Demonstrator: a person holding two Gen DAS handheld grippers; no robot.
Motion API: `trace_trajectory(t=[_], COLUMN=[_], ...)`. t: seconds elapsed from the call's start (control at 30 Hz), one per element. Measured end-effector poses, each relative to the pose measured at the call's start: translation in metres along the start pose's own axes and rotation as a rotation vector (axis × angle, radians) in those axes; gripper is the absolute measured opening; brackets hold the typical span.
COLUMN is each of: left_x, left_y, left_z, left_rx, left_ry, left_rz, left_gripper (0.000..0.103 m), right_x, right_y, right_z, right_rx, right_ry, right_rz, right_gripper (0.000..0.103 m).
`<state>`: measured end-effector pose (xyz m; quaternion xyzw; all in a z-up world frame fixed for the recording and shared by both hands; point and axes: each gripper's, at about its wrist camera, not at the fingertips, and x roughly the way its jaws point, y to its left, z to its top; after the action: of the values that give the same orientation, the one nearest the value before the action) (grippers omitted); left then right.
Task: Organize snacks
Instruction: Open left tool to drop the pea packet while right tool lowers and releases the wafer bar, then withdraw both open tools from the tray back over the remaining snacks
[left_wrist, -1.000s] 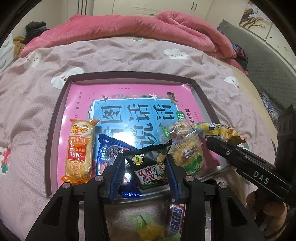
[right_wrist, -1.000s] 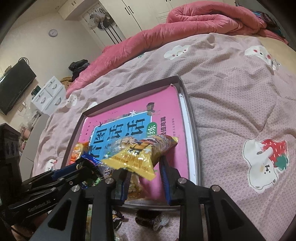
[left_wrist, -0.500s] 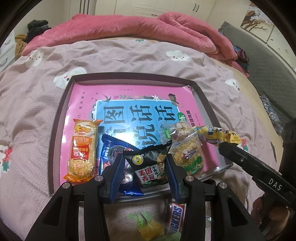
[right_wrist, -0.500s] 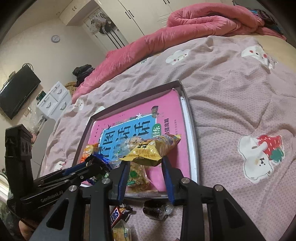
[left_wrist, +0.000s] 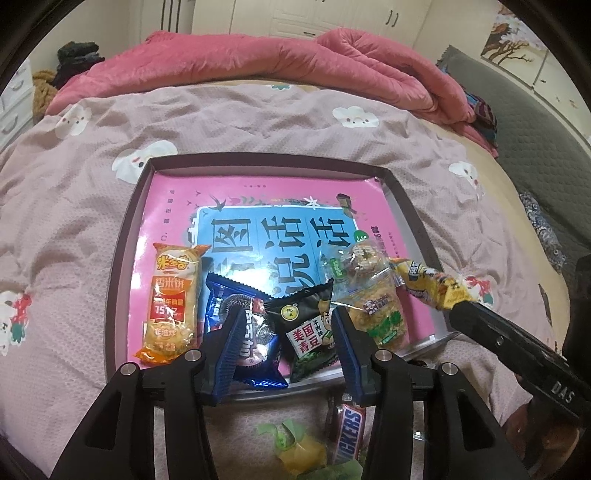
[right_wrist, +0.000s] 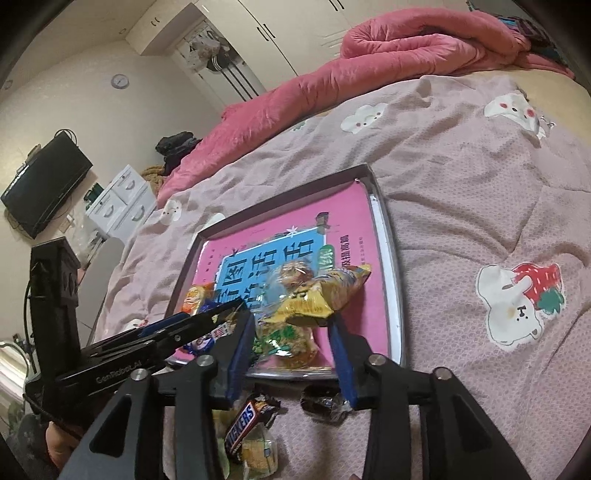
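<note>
A dark tray (left_wrist: 122, 258) lined with a pink and blue book cover lies on the bed. In it lie an orange rice-cracker pack (left_wrist: 171, 304), a blue Oreo pack (left_wrist: 240, 332), a black green-pea pack (left_wrist: 308, 328) and clear biscuit packs (left_wrist: 373, 302). My left gripper (left_wrist: 288, 354) is open, its jaws either side of the black pack near the tray's front edge. My right gripper (right_wrist: 291, 350) is open; the yellow snack bag (right_wrist: 317, 295) lies on the clear packs just ahead of its fingers. That bag also shows in the left wrist view (left_wrist: 428, 282).
On the pink blanket in front of the tray lie a Snickers bar (right_wrist: 243, 428), a yellow-green candy (left_wrist: 299, 446) and a dark wrapped sweet (right_wrist: 325, 404). A rolled pink duvet (left_wrist: 258, 59) lies at the far side. A grey sofa (left_wrist: 535, 147) stands at the right.
My right gripper has opened and drawn back, leaving the yellow bag lying on the clear packs in the tray. My left gripper has pulled back slightly.
</note>
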<state>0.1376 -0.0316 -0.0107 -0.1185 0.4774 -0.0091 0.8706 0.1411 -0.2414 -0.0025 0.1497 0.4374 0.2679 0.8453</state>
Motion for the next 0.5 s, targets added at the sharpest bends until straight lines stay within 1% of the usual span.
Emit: trace_trajectory(t=[0.23, 0.33, 0.37, 0.4, 0.5], left_x=[-0.007, -0.010, -0.012, -0.013, -0.019], left_y=[0.000, 0.000, 0.000, 0.000, -0.001], left_z=[0.000, 0.000, 0.001, 0.001, 0.002], left_rx=[0.001, 0.002, 0.001, 0.000, 0.001], left_ry=[-0.009, -0.013, -0.015, -0.018, -0.027], left_rz=[-0.008, -0.011, -0.015, -0.018, -0.022], left_gripper=[0.050, 0.050, 0.052, 0.056, 0.060], right_x=[-0.009, -0.015, -0.017, -0.019, -0.025], right_y=[-0.001, -0.001, -0.001, 0.000, 0.004], right_z=[-0.003, -0.001, -0.001, 0.000, 0.001], right_rx=[0.012, 0.010, 0.008, 0.001, -0.024], right_ry=[-0.010, -0.036, -0.044, -0.056, -0.082], right_rz=[-0.006, -0.003, -0.002, 0.000, -0.005], right_gripper=[0.047, 0.047, 0.047, 0.047, 0.049])
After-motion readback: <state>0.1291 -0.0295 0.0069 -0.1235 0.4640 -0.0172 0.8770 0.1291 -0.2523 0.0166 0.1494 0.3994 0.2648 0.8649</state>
